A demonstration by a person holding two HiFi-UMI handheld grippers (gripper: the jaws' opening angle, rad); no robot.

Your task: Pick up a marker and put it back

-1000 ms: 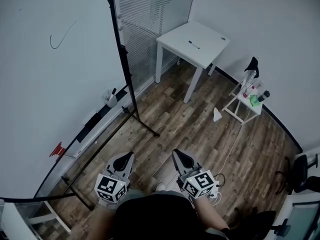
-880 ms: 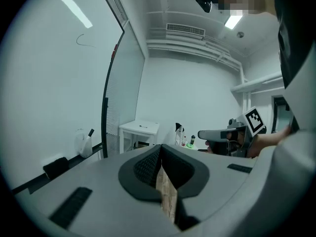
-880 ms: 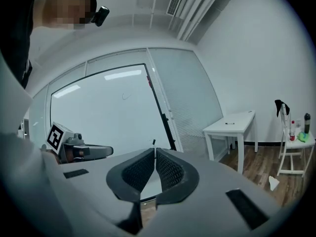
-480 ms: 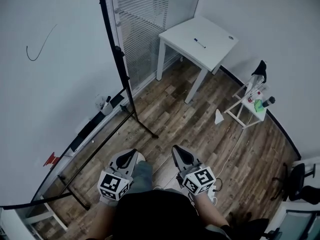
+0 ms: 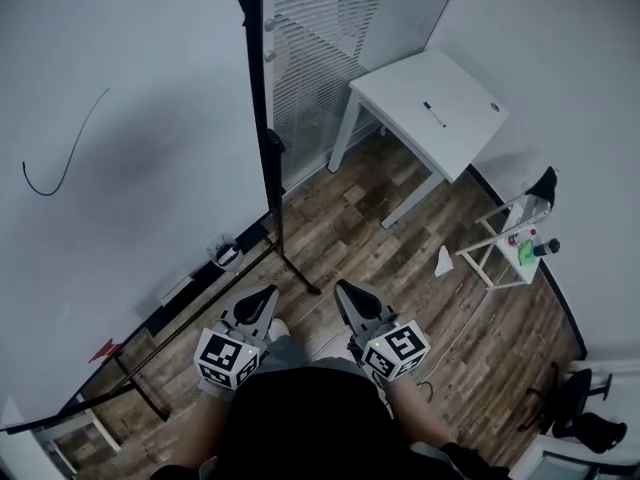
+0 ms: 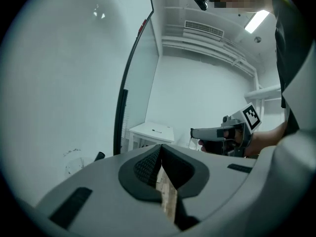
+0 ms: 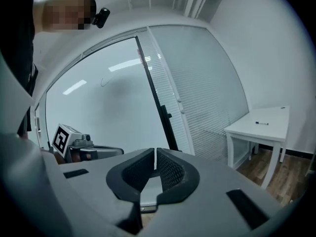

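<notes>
**Me:** Since a second ago the white worktop [image 5: 410, 93] has slid toward the upper right of my head view. The whiteboard [image 5: 130, 118] now fills more of the left. My left gripper [image 5: 268, 293] and right gripper [image 5: 343, 288] have stayed low at my waist.

**Other:** Why keep them tucked in like that?

**Me:** There's nothing within reach yet, I'd say. Both sets of fingers [image 7: 170, 169] are clenched on nothing, the tips pressed together. Held close and pointing ahead, they're probably just out of the way until I get nearer.

**Other:** And the marker?

**Me:** The marker [image 5: 434, 115] lies flat on that worktop, well apart from both grippers. A cup [image 5: 228, 255] on the whiteboard's ledge is closer, but I can't tell what it holds.
</notes>
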